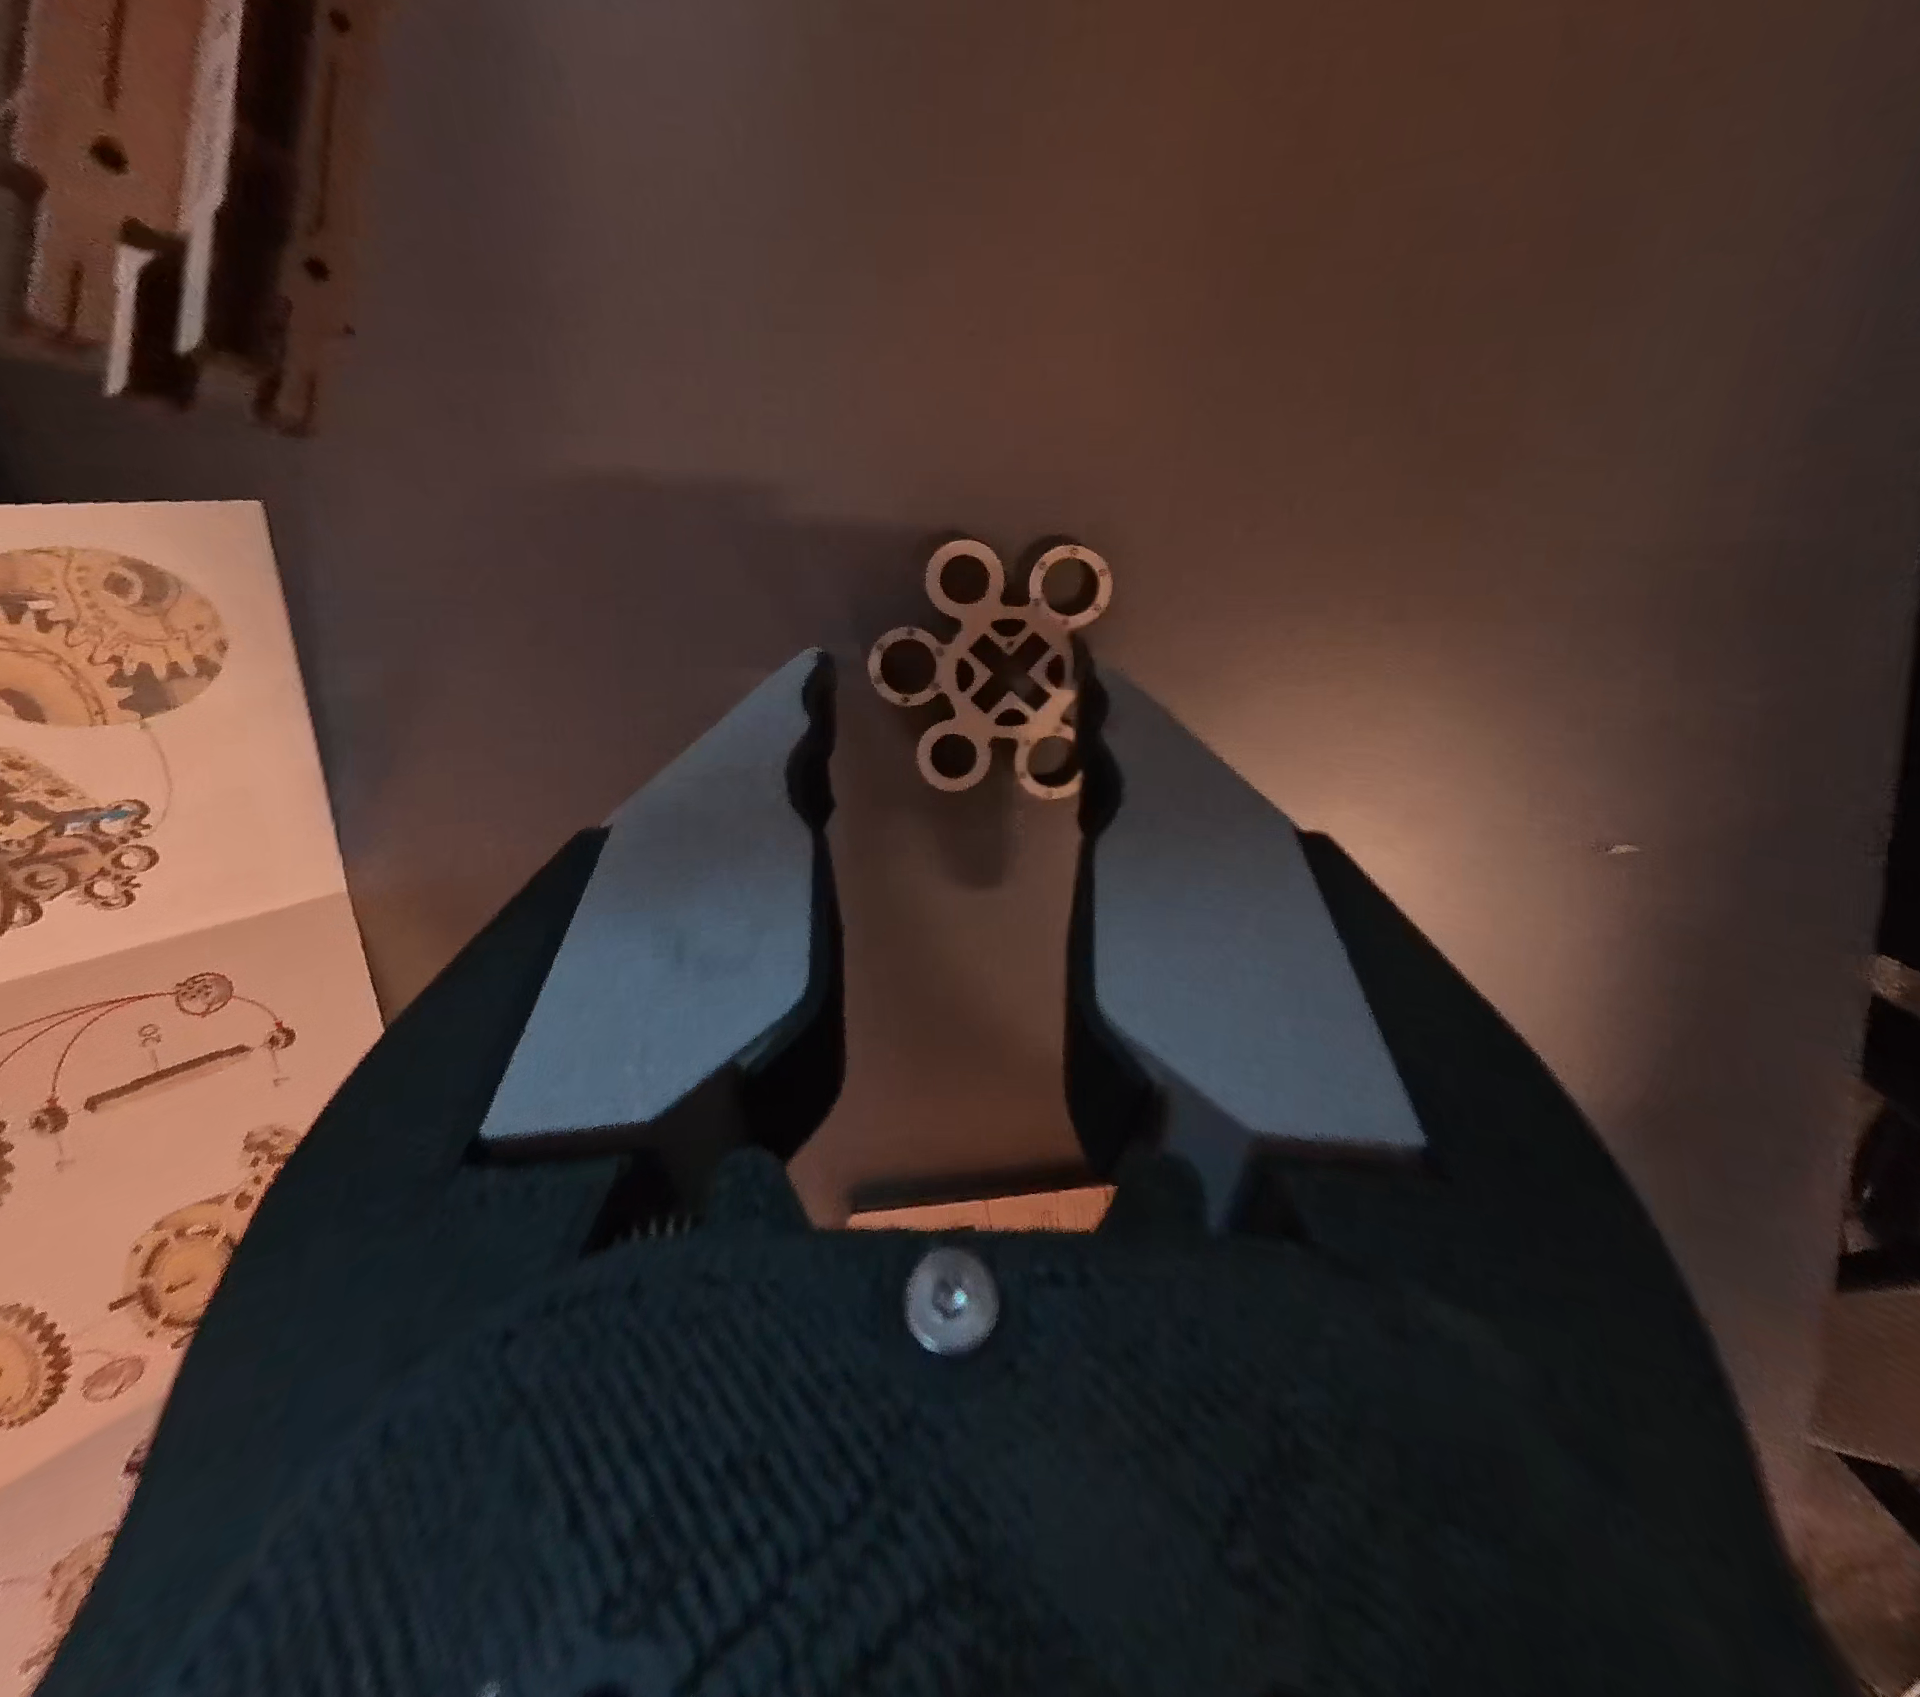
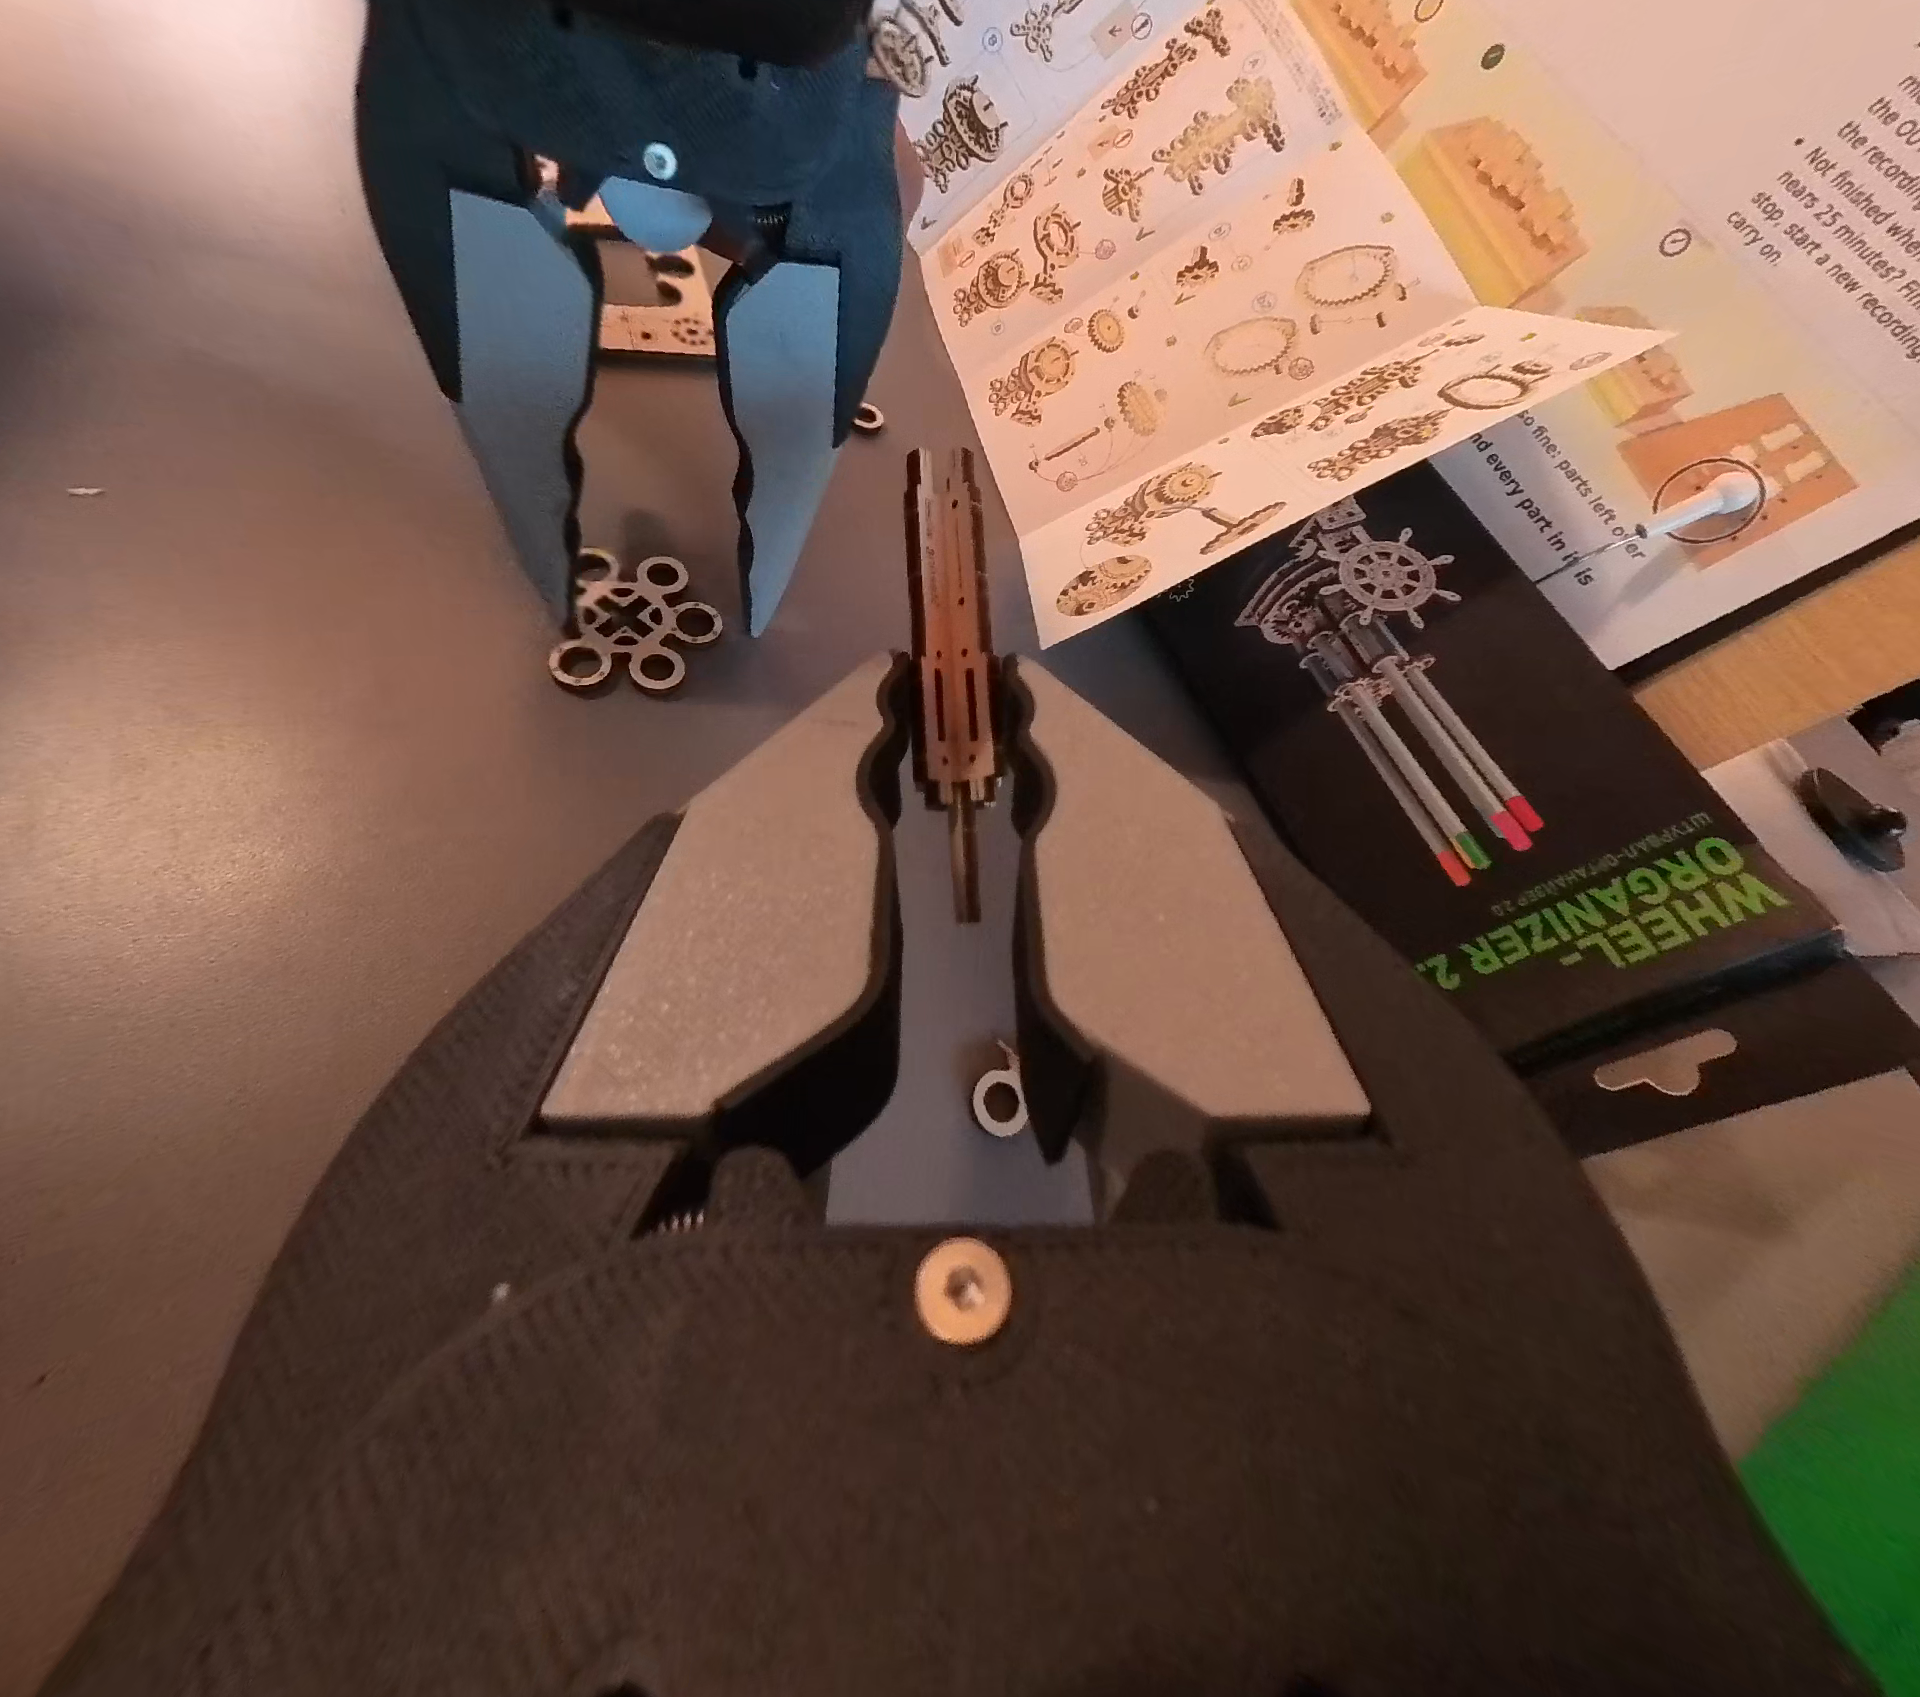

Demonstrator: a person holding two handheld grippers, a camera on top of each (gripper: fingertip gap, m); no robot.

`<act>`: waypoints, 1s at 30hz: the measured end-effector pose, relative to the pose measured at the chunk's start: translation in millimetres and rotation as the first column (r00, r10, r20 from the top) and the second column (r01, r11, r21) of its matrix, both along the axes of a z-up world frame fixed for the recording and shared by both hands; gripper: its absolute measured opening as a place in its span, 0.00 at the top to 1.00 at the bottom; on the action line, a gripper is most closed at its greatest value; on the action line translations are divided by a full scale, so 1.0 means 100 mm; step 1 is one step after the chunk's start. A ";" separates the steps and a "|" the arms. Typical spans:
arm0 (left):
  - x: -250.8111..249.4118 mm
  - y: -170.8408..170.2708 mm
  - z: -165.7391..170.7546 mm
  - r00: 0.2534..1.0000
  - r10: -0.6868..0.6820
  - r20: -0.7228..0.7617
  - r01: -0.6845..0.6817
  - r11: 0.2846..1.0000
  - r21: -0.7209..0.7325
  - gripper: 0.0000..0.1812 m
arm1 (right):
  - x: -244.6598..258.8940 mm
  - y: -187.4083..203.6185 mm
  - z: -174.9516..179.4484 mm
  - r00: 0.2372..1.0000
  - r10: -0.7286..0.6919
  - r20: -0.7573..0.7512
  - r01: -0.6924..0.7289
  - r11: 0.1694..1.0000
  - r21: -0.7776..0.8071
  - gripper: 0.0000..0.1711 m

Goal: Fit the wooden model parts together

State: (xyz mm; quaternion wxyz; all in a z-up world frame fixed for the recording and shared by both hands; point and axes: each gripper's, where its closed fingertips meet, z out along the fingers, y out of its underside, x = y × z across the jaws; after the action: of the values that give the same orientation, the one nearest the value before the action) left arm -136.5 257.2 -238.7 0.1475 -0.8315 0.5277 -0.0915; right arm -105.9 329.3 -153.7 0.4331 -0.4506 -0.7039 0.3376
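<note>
Left gripper [image 2: 660, 608] points straight down over the flat ring-lobed wooden piece [image 2: 634, 629], fingers released w/ a wide gap. The piece lies flat on the counter [image 2: 260, 712], off-centre in that gap: in the left wrist view it sits [image 1: 992, 671] hard against one fingertip, well clear of the other, so the fingers prob. need to shift sideways to centre it before closing. Right gripper [image 2: 951, 712] is clenched on the slotted wooden shaft [image 2: 945, 608], long axis running straight out along its fingers, tip aimed past the left gripper's near finger. Left is the nearer to the flat piece.
</note>
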 end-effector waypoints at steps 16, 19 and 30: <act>-0.12 0.24 0.42 0.978 0.163 0.128 -0.196 0.927 0.321 0.80 | 0.00 -0.03 0.03 1.000 0.015 -0.026 -0.014 1.000 0.023 0.92; -0.15 0.34 0.79 0.960 0.193 0.203 -0.268 0.842 0.469 0.80 | -0.01 -0.06 0.09 0.997 0.020 -0.070 -0.017 0.999 0.039 0.92; 0.23 0.29 1.60 0.893 0.080 0.443 -0.365 0.706 0.607 0.80 | 0.07 -0.27 0.50 0.950 0.105 -0.295 -0.073 0.990 0.118 0.92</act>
State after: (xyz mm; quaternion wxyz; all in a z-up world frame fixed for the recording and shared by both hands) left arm -113.4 286.5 -78.5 0.5498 -0.7440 0.3781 -0.0357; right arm -98.6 302.5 -103.7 0.5427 -0.3383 -0.6661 0.3838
